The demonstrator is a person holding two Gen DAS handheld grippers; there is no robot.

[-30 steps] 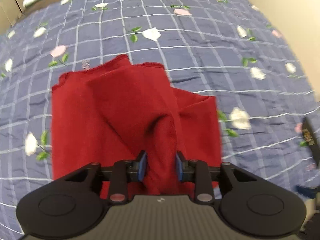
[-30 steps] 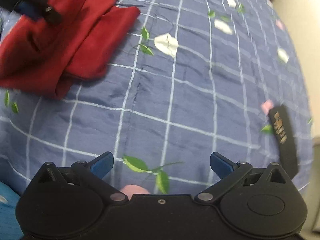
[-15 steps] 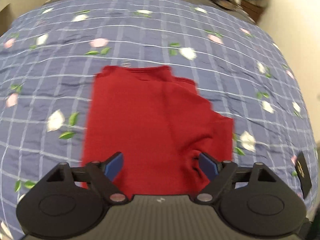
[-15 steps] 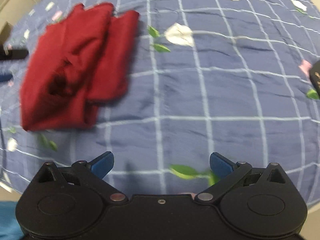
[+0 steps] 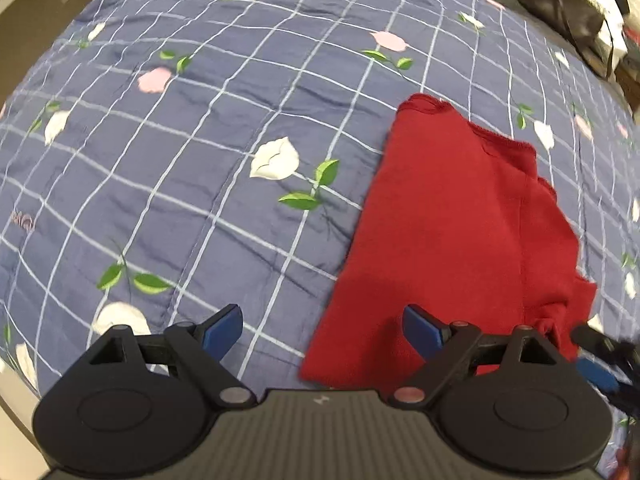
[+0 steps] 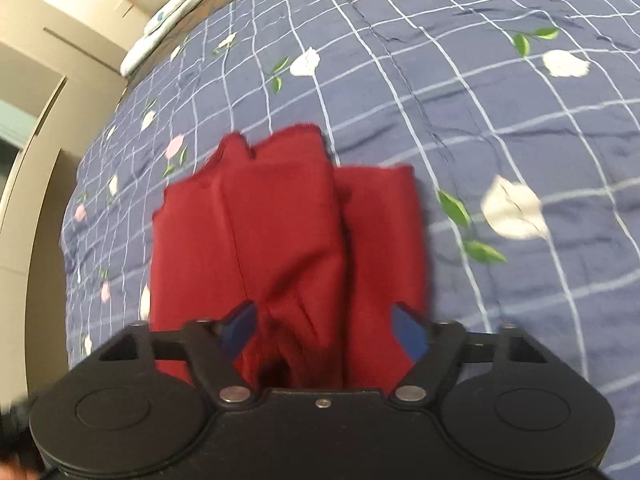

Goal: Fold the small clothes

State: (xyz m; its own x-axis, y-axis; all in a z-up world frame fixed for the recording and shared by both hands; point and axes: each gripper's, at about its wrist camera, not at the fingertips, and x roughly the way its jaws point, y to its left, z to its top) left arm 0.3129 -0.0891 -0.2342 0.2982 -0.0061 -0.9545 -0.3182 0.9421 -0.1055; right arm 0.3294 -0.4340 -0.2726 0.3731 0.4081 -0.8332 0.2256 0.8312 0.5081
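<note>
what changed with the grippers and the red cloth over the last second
The left gripper let go of the red garment, opened and swung off to its left. The right gripper moved from bare bedspread to over the garment's near edge, jaws open. The garment stays partly folded on the bed.

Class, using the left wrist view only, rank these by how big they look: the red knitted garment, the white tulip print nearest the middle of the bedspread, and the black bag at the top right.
1. Red knitted garment, largest by far.
2. Black bag, though it lies farther away, so its true size is unsure.
3. White tulip print.
</note>
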